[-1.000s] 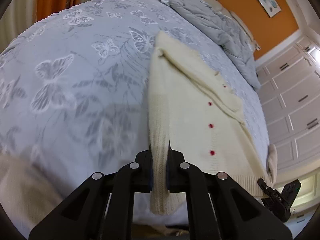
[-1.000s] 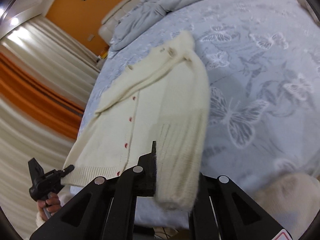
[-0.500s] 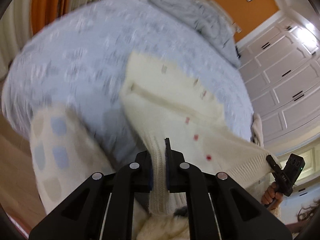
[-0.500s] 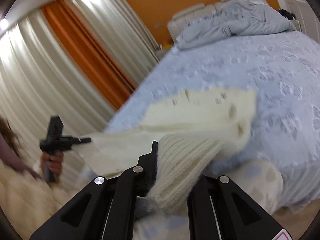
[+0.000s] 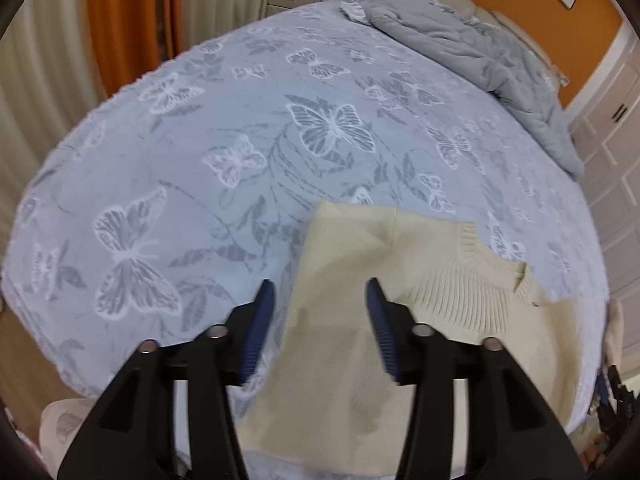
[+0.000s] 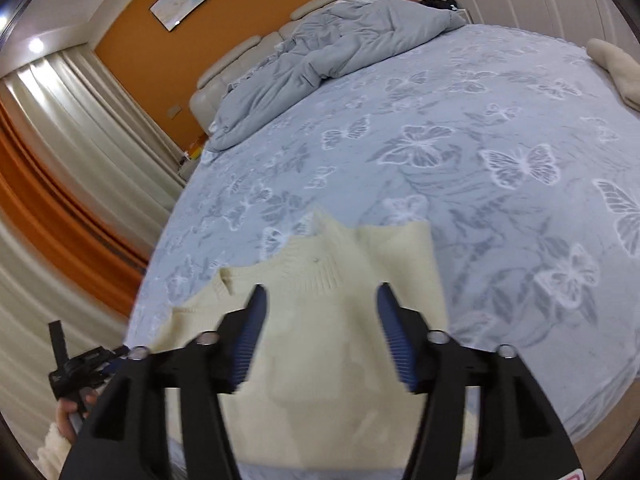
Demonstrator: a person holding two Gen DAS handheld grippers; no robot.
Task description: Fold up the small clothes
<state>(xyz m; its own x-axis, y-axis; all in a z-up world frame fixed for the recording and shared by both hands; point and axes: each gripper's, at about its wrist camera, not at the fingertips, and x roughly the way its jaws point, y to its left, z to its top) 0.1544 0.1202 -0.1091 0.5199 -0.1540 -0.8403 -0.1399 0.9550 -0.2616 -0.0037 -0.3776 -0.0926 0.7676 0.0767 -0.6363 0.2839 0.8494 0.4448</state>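
Observation:
A cream knit cardigan (image 5: 384, 320) lies flat near the front edge of a bed with a blue butterfly bedspread (image 5: 280, 140). Its back faces up and the ribbed collar (image 5: 472, 280) points right in the left wrist view. My left gripper (image 5: 318, 300) is open and empty, just above the cardigan's left part. In the right wrist view the cardigan (image 6: 340, 340) lies under my right gripper (image 6: 320, 300), which is open and empty. The left gripper also shows at the lower left of the right wrist view (image 6: 84, 364).
A crumpled grey duvet (image 5: 472, 48) lies at the head of the bed against a cream headboard (image 6: 240, 64). Another cream garment (image 6: 616, 68) lies at the bed's far right edge. Curtains (image 6: 60, 208) hang on the left, white wardrobe doors (image 5: 612, 152) on the right.
Both grippers were shut on the cardigan's sleeves and lifted it off the bed. Now the cardigan lies flat with its back up, and both grippers have opened and let go.

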